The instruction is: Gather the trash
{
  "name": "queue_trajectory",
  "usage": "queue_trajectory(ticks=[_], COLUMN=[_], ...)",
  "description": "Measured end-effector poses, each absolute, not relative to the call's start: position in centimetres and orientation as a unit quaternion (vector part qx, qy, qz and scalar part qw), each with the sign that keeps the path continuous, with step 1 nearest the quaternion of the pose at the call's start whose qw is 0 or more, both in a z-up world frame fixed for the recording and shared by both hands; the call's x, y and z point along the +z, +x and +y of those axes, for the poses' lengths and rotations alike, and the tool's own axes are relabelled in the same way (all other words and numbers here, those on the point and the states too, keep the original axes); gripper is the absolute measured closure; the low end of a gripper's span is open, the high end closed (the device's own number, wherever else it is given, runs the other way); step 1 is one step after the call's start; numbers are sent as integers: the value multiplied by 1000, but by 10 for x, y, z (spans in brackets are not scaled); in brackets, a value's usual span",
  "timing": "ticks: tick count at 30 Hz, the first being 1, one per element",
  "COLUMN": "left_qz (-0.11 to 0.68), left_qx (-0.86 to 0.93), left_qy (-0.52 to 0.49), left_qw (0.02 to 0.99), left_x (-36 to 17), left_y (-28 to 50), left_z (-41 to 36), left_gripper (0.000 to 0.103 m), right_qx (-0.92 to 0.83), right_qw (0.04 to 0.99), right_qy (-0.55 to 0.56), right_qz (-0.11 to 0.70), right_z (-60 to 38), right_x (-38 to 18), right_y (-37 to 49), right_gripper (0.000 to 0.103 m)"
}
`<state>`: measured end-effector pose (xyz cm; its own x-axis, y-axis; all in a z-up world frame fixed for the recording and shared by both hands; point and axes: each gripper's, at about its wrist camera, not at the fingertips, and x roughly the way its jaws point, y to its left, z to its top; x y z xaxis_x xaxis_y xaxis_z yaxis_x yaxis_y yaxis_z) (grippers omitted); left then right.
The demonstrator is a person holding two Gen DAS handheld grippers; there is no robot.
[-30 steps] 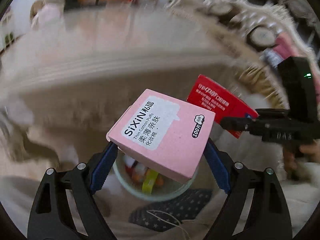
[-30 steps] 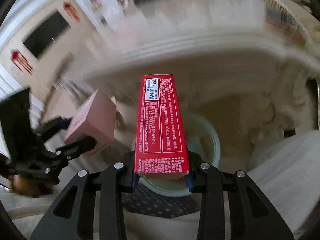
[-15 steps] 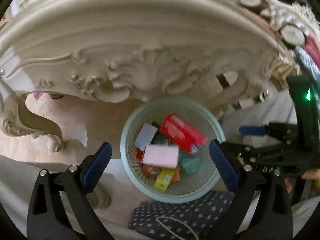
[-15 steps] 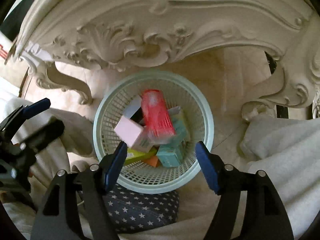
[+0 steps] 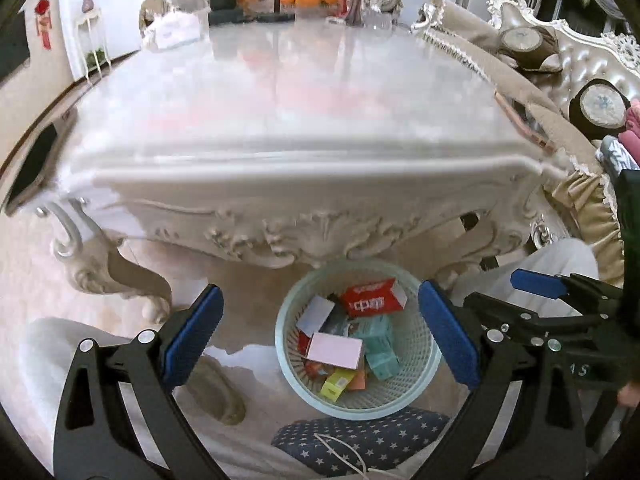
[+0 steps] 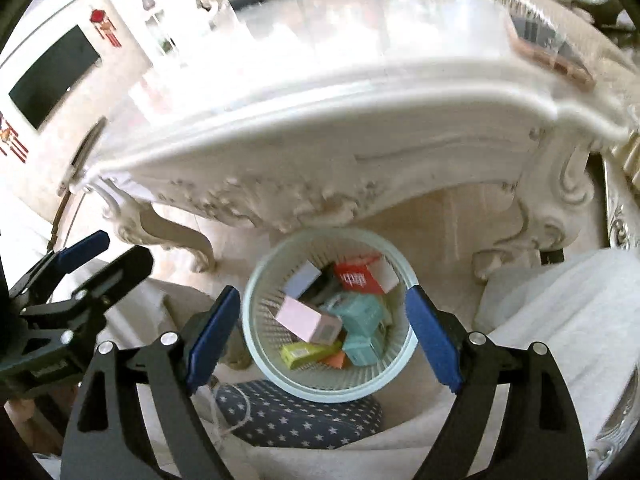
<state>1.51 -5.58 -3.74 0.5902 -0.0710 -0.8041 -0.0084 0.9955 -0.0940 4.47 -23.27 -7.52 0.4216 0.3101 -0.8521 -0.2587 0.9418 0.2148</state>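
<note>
Left wrist view: left gripper [image 5: 318, 330] spread wide, empty; a second ago it clamped the pink cardboard box [image 5: 335, 350], now lying in the pale green mesh wastebasket [image 5: 420, 364], lower centre.

Right wrist view: right gripper [image 6: 324, 334] likewise apart, empty; its red carton [image 6: 362, 278] rests in the basket's upper part. Both drops done; glossy white tabletop [image 6: 360, 60] looks cleared.

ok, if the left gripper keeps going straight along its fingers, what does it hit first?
Probably the pink box on top of the trash in the basket; the open left gripper frames it, nothing visible between. Depth is unclear.
</note>
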Motion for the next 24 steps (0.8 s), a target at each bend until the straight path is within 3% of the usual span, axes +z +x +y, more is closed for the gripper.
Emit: queue_trajectory(ticks=[8,24], left_qz=[425,415], left_qx=[-3,26], left_qy=[-43,-48], left_qw=[904,908], left_x=[-2,10], left_y=[12,11], left_z=[-53,-42], left_gripper=[8,8], right_qx=[143,132], right_qw=[864,878], right_qy=[11,4], right_qz=[482,461], right_z=[-232,-233], right_x=[-55,-39], right_y=[43,34], right_gripper=[23,22])
